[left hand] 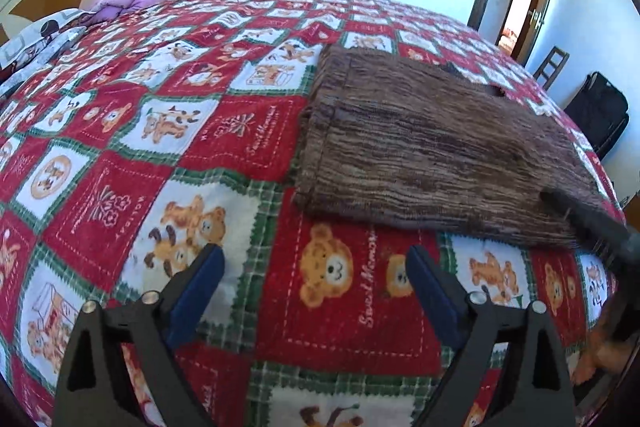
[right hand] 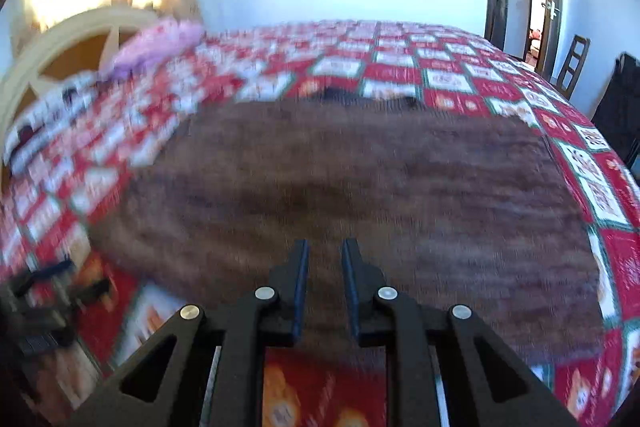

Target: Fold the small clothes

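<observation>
Presently the brown garment lies flat on the bed at two o'clock from the spread, empty left tongs, long axis nine-to-three, while the nearer right tongs, narrowly parted, sit at its near edge.

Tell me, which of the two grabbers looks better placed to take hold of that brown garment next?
Probably the right gripper: its narrowly parted fingers sit right at the near edge of the brown garment. The left gripper is wide open over bare bedspread, off to the garment's side.
</observation>
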Demonstrator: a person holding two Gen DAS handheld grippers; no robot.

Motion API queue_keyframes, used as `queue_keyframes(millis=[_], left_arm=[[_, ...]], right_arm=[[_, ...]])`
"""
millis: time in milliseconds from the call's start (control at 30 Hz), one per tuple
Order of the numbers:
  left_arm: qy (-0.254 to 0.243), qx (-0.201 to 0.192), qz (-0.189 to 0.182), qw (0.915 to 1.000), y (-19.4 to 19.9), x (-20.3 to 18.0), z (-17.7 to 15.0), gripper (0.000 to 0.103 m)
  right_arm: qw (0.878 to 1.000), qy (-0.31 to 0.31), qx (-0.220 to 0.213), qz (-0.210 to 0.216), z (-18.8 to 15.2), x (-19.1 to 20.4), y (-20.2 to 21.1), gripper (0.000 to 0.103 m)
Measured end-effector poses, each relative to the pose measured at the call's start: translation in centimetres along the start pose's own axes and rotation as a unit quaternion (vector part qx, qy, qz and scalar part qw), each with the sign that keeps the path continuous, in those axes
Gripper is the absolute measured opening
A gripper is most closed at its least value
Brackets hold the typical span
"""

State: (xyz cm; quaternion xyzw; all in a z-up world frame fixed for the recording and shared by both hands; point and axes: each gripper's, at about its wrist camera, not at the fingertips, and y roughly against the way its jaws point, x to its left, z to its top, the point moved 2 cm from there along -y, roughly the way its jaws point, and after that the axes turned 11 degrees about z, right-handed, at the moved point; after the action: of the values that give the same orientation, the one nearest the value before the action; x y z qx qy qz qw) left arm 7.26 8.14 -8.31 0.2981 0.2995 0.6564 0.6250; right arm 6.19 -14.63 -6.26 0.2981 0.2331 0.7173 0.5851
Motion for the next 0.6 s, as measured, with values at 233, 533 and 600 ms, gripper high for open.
queue_keyframes(millis=[233,533,600], left_arm=[[0.139,-0.006,-0.093,0.9859,1.7,1.4,-0.9,0.093],[0.215,-0.030,-0.141,0.9658,-0.7,-0.4,1.2,0.086],[0.240,-0.034,-0.148,0.9590,-1.4,-0.2,1.8,0.072]], right_arm=[[0.999,-0.026,-0.011,0.033,-1.2,-1.2,-0.1,0.019],[0.995,-0.058,-0.029,0.070,-1.6,-2.0,0.2,0.019],[0.995,-0.059,-0.031,0.071,-1.7,-2.0,0.2,0.019]])
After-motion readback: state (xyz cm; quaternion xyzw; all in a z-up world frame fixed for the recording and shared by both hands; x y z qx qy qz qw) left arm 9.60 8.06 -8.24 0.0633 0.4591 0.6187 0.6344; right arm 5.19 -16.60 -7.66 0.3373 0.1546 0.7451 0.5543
